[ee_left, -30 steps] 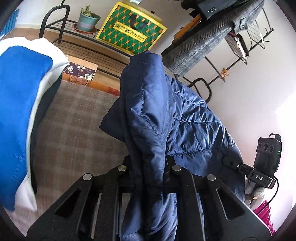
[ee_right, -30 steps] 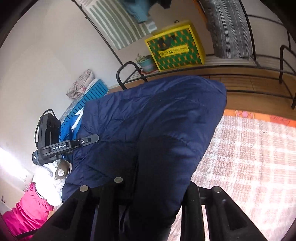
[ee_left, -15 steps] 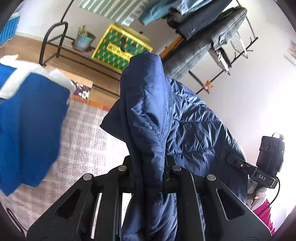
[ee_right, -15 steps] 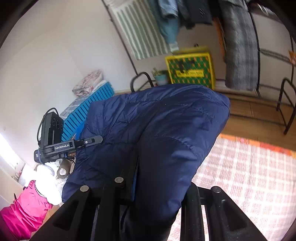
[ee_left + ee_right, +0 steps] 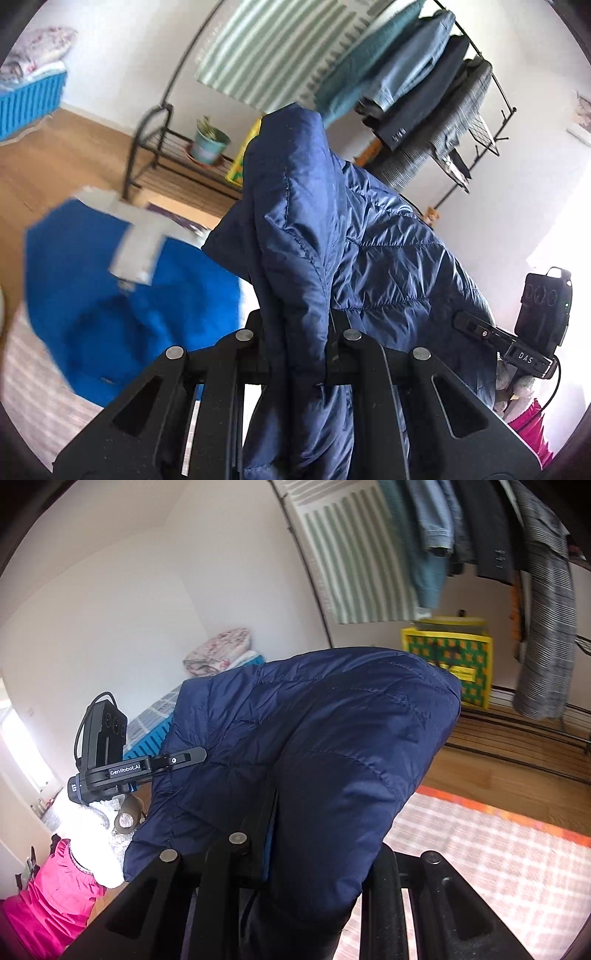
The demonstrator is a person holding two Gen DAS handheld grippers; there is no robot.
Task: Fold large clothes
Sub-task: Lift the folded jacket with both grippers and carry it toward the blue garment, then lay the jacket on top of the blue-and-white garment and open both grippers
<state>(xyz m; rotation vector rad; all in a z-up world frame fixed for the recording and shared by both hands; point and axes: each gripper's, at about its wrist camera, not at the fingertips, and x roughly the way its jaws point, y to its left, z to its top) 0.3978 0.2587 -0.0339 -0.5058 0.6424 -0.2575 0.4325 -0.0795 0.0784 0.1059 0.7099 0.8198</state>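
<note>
One navy quilted jacket (image 5: 332, 236), held up in the air between two tools. Left tool (image 5: 297, 354) clamped on a fold; right tool (image 5: 317, 853) clamped on another. One blue garment (image 5: 122, 302) lies below. Versus earlier: both tools higher, clothes rack (image 5: 491, 88) more in view.

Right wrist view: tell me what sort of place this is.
Probably a room at home: a clothes rack hung with coats, a checked rug on the wood floor, folded bedding by the wall.
</note>
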